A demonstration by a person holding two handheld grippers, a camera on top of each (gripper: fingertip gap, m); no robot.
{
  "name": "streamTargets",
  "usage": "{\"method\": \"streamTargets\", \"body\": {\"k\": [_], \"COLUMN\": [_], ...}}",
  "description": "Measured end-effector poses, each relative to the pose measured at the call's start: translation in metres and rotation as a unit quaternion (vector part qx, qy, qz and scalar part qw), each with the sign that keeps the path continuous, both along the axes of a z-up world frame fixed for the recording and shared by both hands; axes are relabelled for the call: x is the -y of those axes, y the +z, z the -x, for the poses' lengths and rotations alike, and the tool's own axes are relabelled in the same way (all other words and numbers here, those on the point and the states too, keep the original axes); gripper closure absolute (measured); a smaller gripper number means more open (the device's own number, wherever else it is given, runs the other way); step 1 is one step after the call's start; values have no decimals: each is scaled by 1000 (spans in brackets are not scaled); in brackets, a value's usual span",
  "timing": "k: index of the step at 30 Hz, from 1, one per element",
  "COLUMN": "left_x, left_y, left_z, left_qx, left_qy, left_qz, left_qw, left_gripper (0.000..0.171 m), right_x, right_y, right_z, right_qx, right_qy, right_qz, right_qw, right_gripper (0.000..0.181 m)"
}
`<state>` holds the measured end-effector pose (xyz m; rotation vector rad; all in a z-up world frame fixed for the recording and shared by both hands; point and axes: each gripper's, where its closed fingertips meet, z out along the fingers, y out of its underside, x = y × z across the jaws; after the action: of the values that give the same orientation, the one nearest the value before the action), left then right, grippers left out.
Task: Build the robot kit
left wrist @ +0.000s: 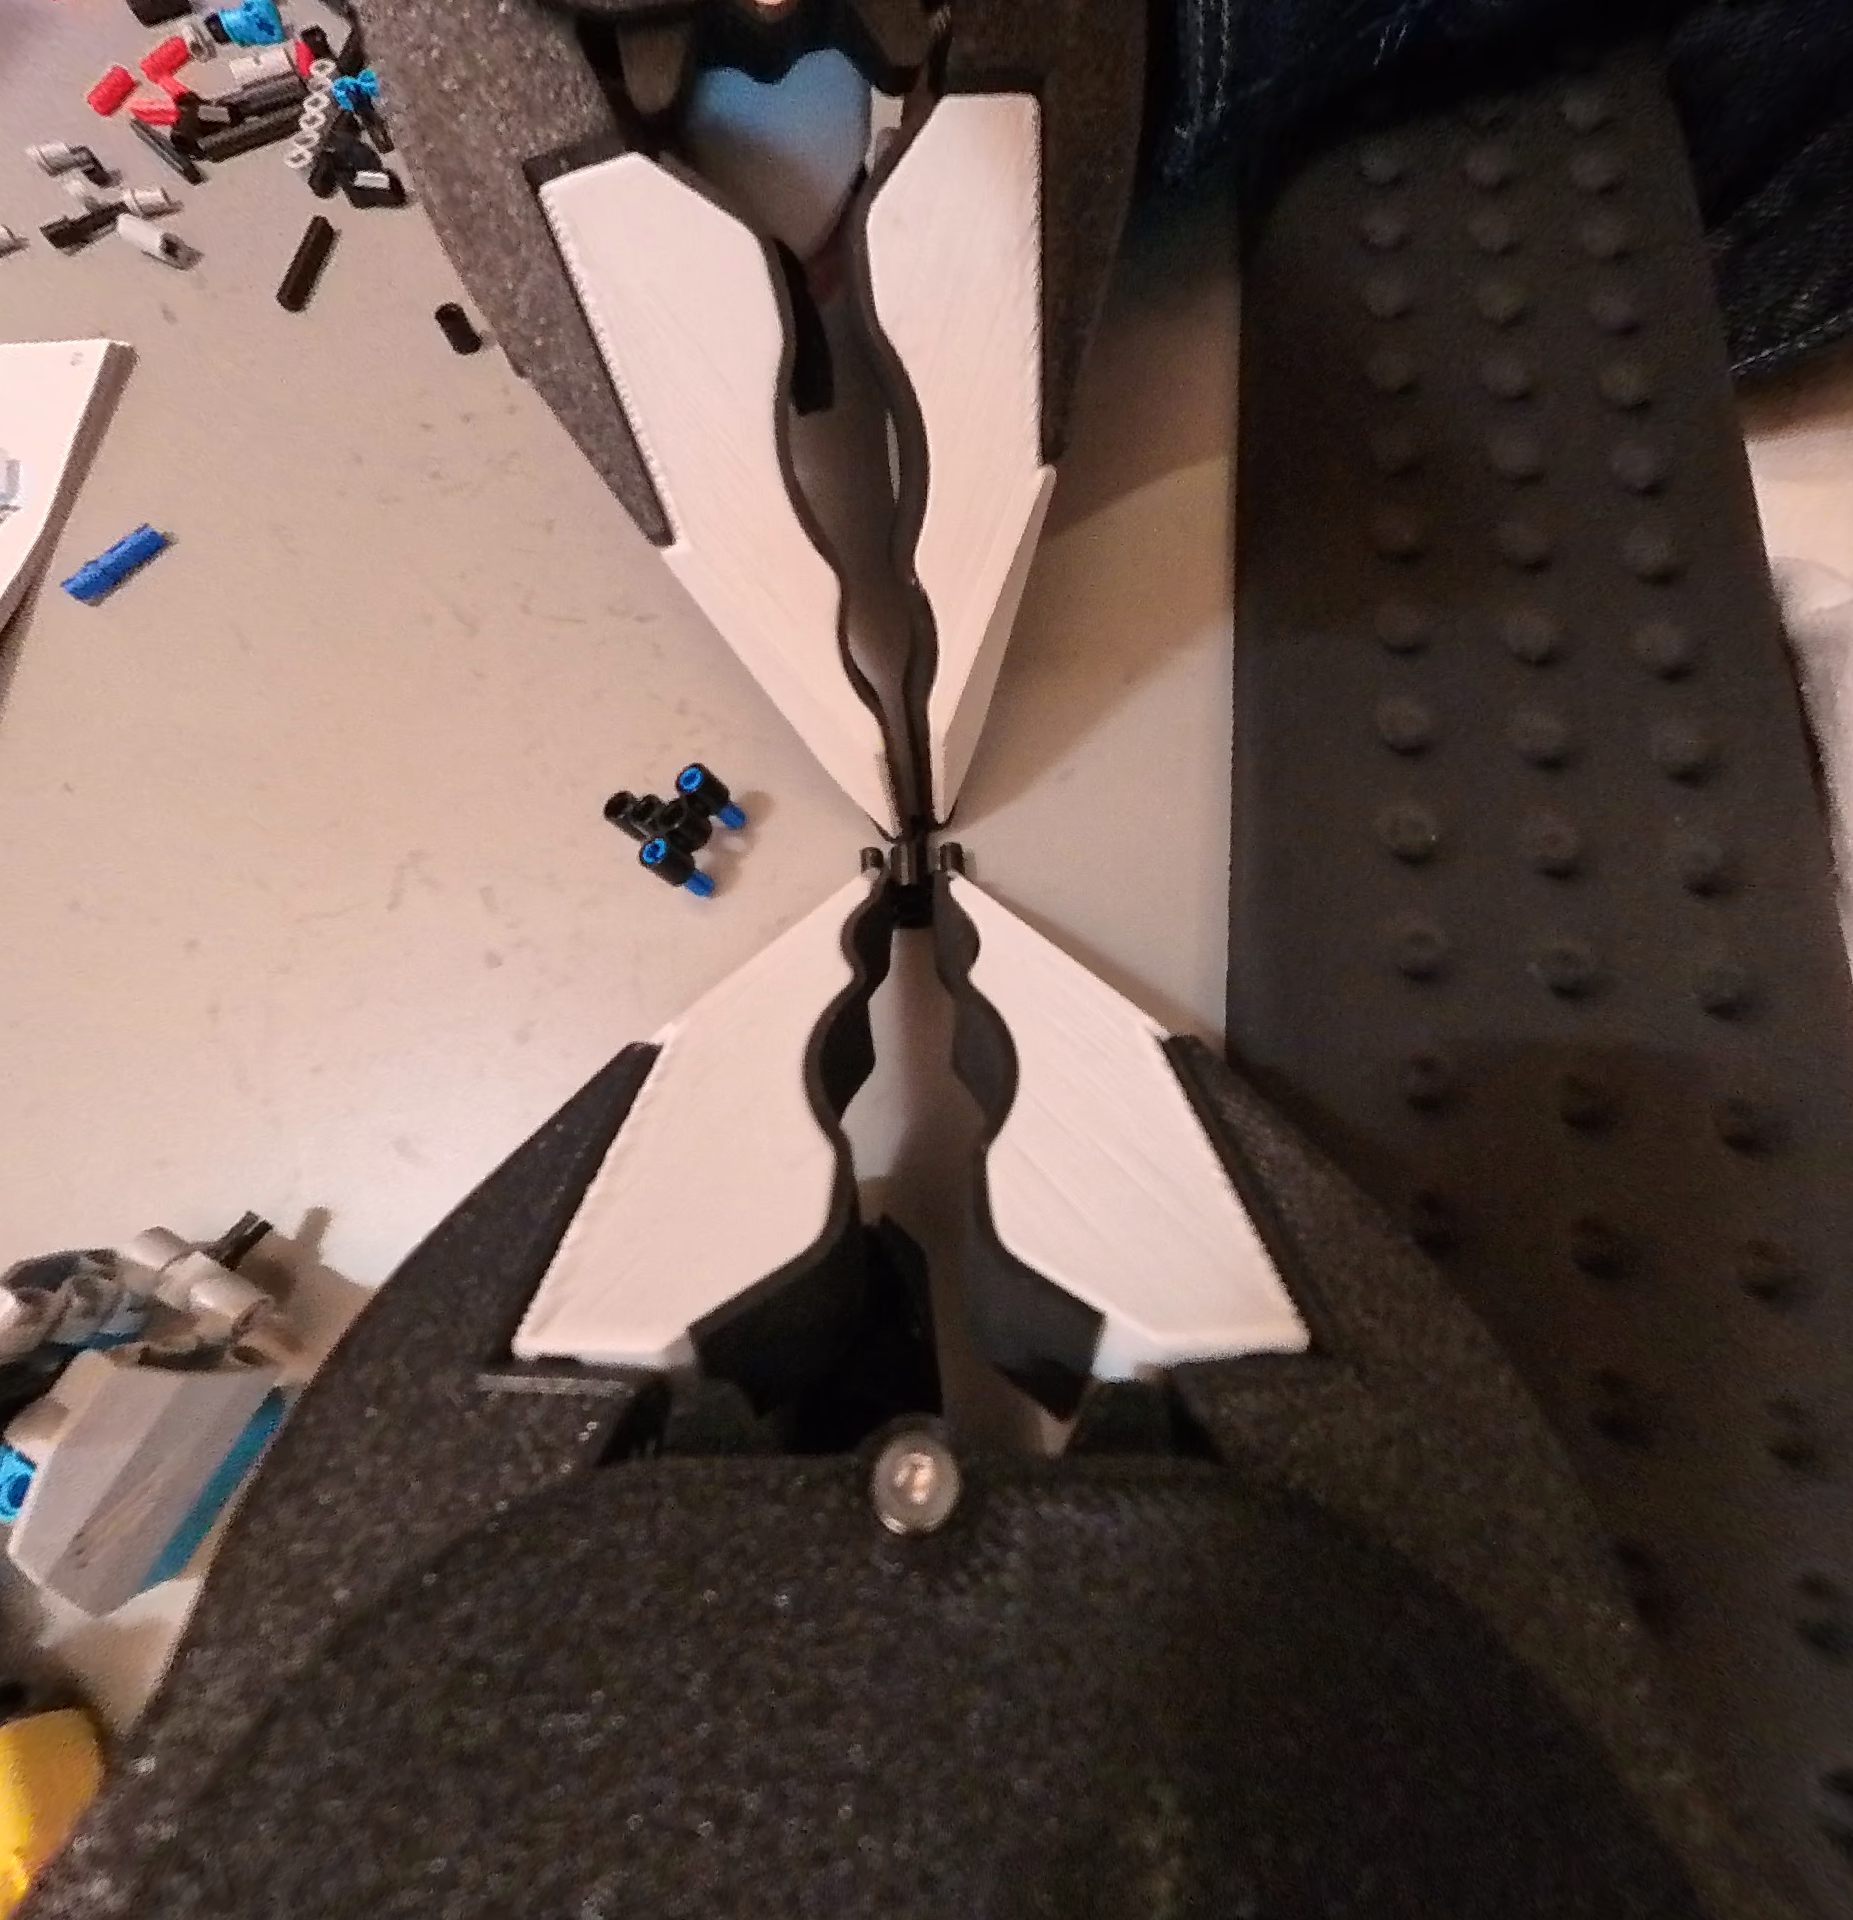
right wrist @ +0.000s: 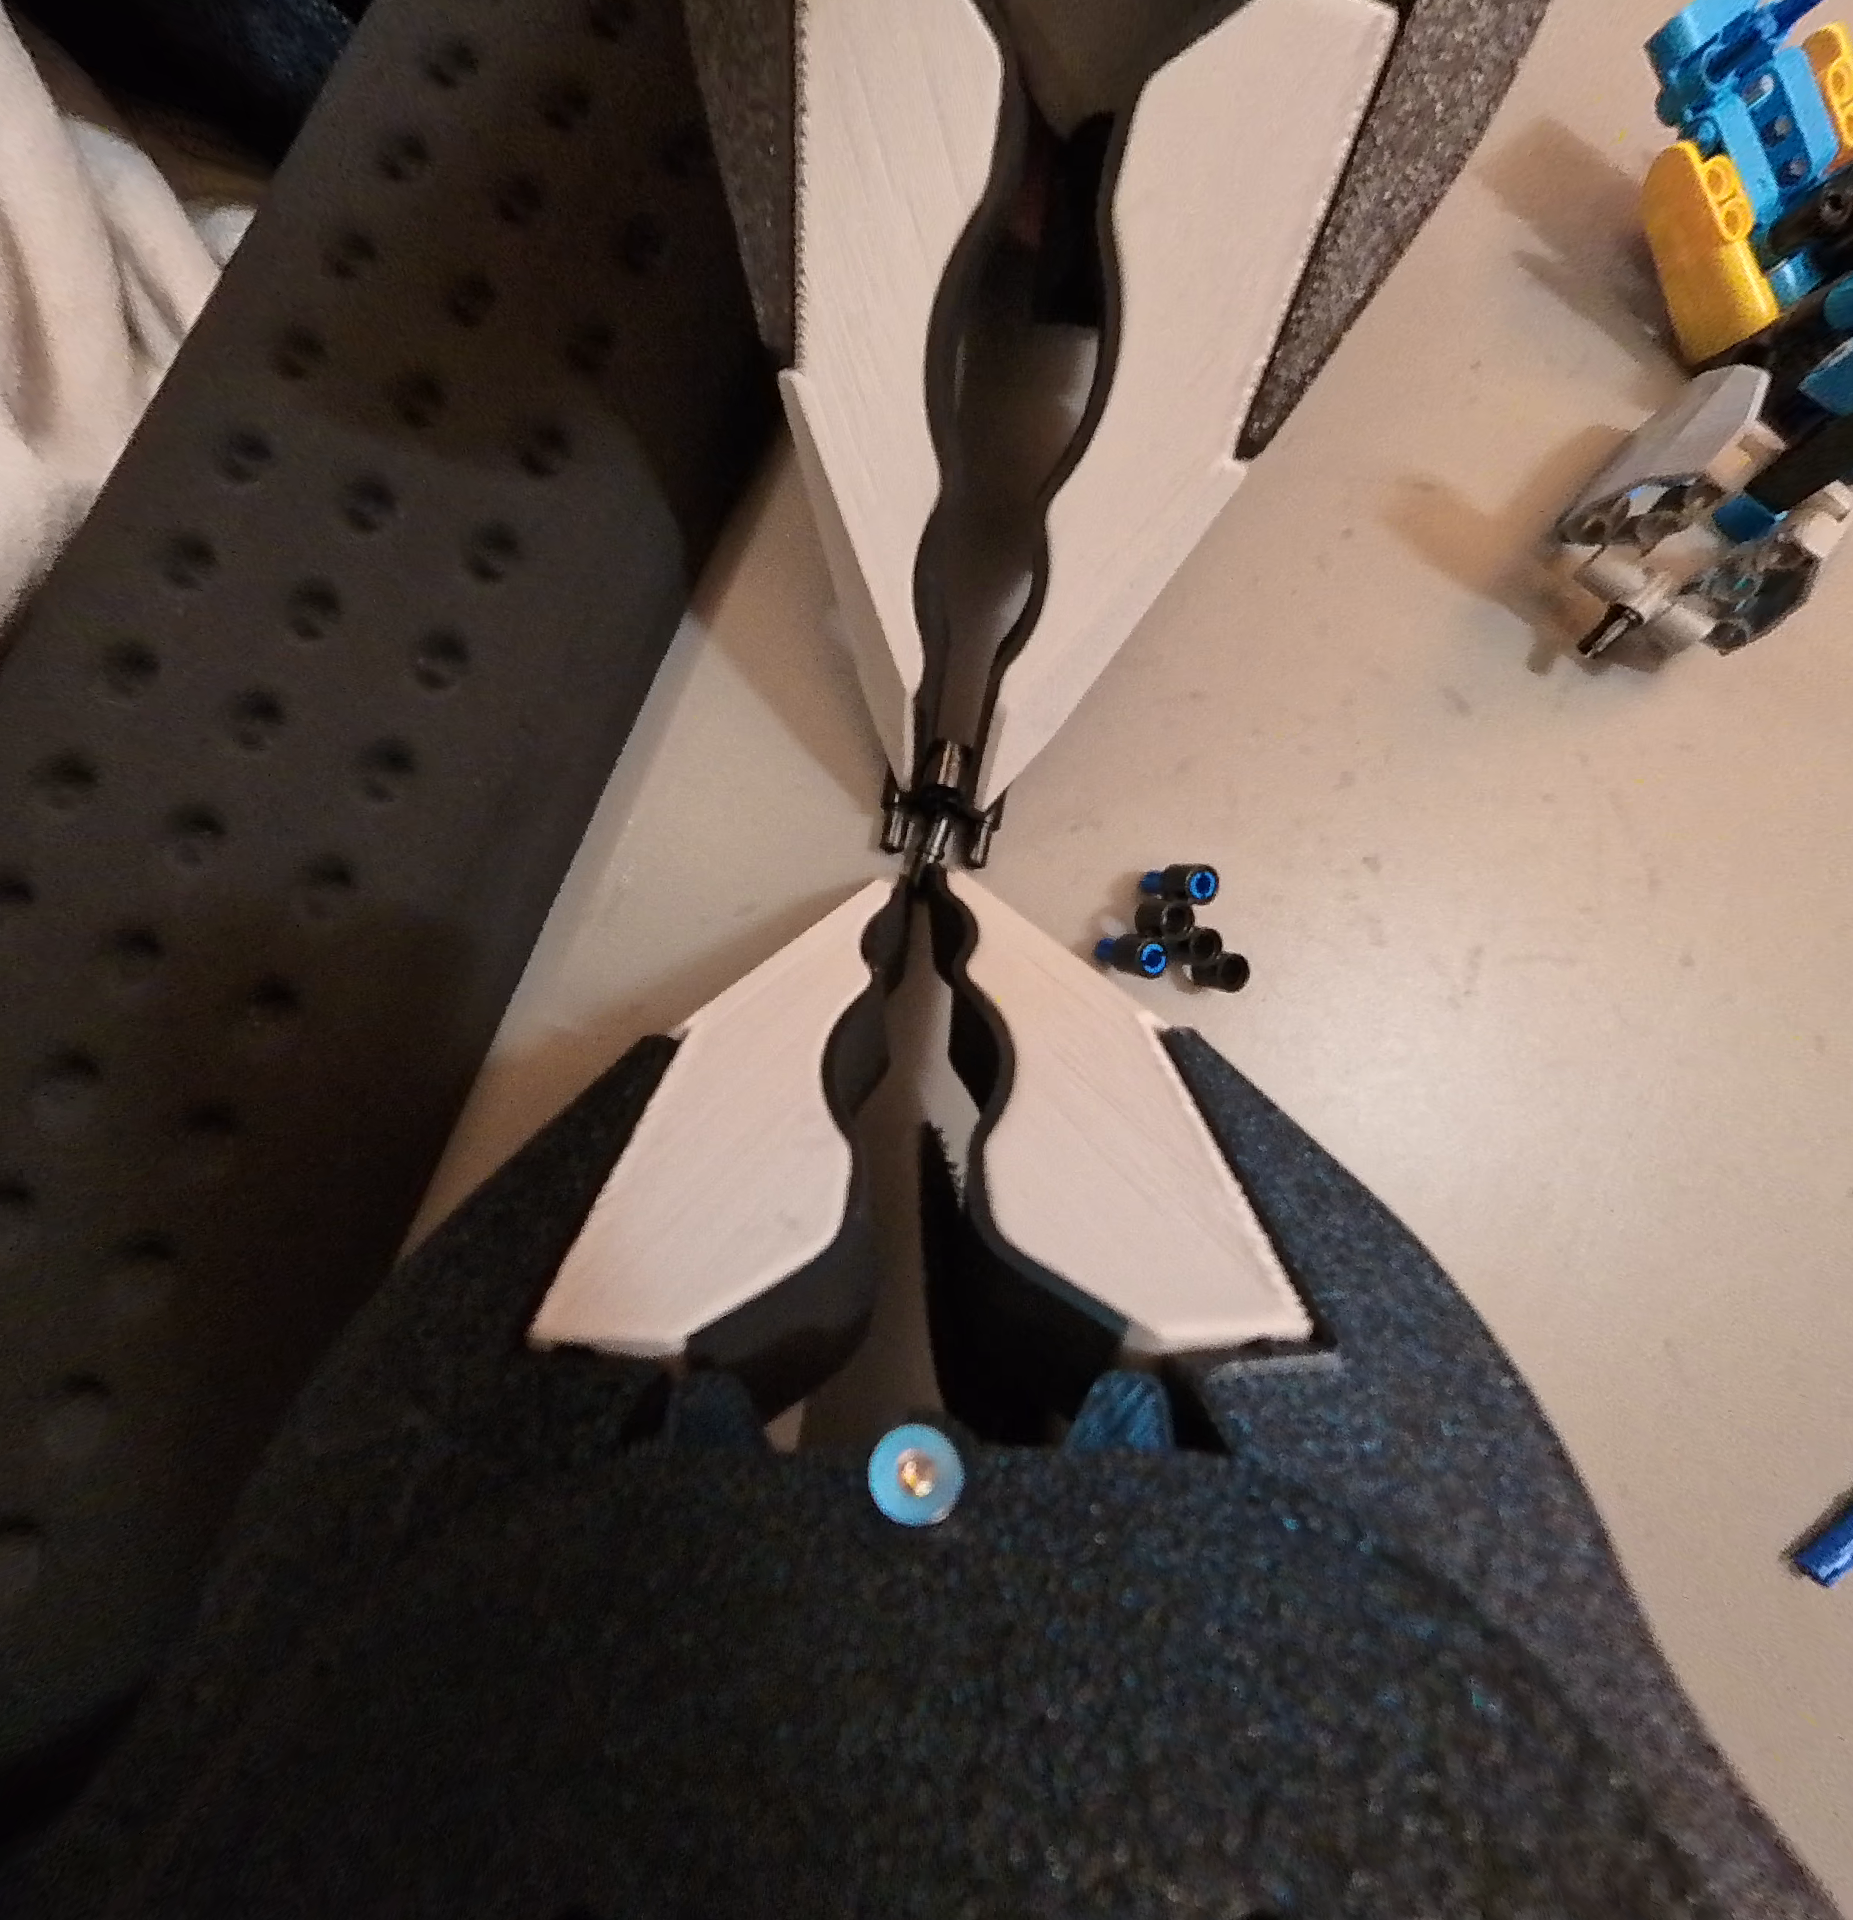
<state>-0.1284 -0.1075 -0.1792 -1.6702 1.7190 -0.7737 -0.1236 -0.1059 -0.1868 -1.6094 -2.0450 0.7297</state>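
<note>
Both my grippers meet tip to tip: left gripper pinching a black connector, right gripper nipped tight on its pin, blue-pinned cluster nearby.

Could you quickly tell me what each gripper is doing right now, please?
Left gripper: shut on the small black connector piece.
Right gripper: shut on a thin black pin.

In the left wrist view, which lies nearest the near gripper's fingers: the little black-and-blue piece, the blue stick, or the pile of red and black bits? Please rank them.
Measured from the left gripper:
1. Black-and-blue piece, just left of the tips.
2. Blue stick, far left, beside the white booklet.
3. Red and black pile, top left corner.
</note>
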Motion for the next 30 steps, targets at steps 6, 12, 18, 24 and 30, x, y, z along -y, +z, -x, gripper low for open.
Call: {"method": "streamTargets", "body": {"k": [6, 12, 18, 24, 30], "left_x": [2, 2, 2, 2, 2], "left_y": [0, 0, 0, -1, -1], "left_z": [0, -1, -4, -4, -3], "left_qx": [-1, -1, -2, -1, -1], "left_qy": [-18, -19, -20, -17, -15], "left_qz": [-16, -7, -16, -15, -7], "left_qw": [1000, 1000, 1000, 1000, 1000], "left_gripper": [164, 164, 164, 164, 164], "right_x": [0, 0, -2, 1, -5], "right_y": [0, 0, 19, 6, 18], "right_z": [-1, 0, 9, -2, -23], "right_qx": [42, 17, -42, -17, -49], "right_qy": [21, 10, -7, -29, -87], "right_qz": [-4, 38, 60, 53, 64], "right_qw": [999, 999, 997, 998, 993], "right_gripper": [180, 180, 181, 181, 181]}}
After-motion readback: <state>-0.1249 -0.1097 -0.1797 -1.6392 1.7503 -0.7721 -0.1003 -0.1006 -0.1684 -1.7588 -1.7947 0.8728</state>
